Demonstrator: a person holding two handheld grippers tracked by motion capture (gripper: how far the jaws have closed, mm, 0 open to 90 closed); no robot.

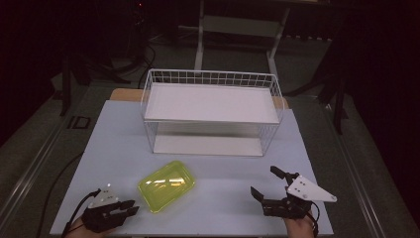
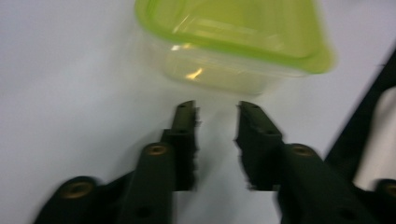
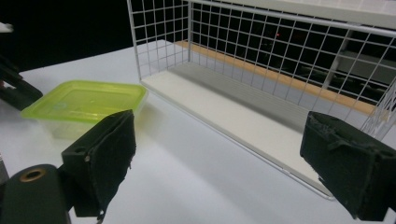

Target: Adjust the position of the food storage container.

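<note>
Dark room, pale counter with a white wire-mesh two-level rack at the back. Looks like I'm at the approach step: my left tongs sit just beside the clear plastic box with the lime-green lid, not touching, jaws narrowed with nothing between them. My right tongs hang wide open, well apart from it. Next move probably needs the left jaws spread again to fit the box.
</note>
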